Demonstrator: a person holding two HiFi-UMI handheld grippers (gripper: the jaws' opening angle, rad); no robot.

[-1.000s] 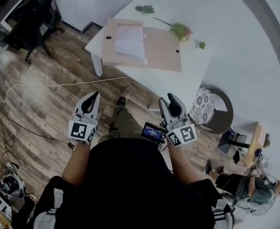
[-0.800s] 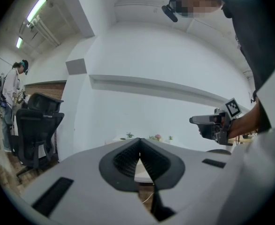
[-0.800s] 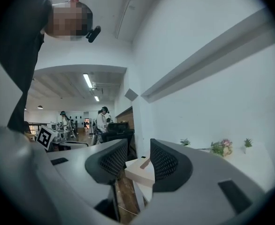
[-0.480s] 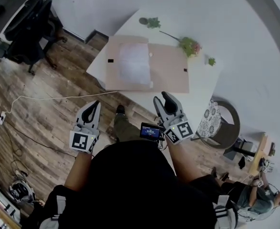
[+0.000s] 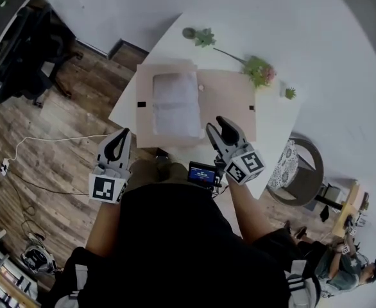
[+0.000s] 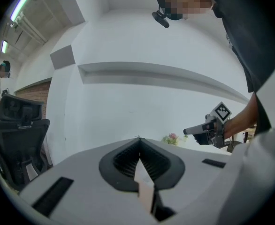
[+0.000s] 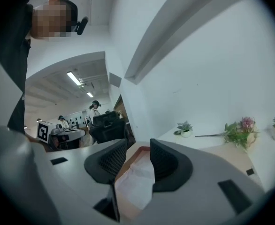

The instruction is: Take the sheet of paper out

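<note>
An open brown folder (image 5: 226, 101) lies on the white table (image 5: 278, 124), with a white sheet of paper (image 5: 175, 104) on its left half. My right gripper (image 5: 215, 126) hangs over the folder's near edge, just right of the sheet. Its jaws are opening and hold nothing. Through their gap in the right gripper view (image 7: 137, 146) I see the sheet (image 7: 137, 182) beyond. My left gripper (image 5: 122, 135) is off the table's near left corner, above the floor. Its pads meet at the tips (image 6: 138, 139), with nothing between them. The left gripper view also shows the right gripper (image 6: 207, 128).
On the table's far side are a small potted plant (image 5: 201, 37), a flower sprig (image 5: 260, 70) and a tiny plant (image 5: 290, 93). A round stool (image 5: 297, 162) stands right of the table. A black office chair (image 5: 27, 50) and a white cable (image 5: 47, 140) are on the wooden floor at left.
Both grippers have moved forward to the table. The right one has come from short of the table to over the folder's near edge, and its jaws stand a little wider.
</note>
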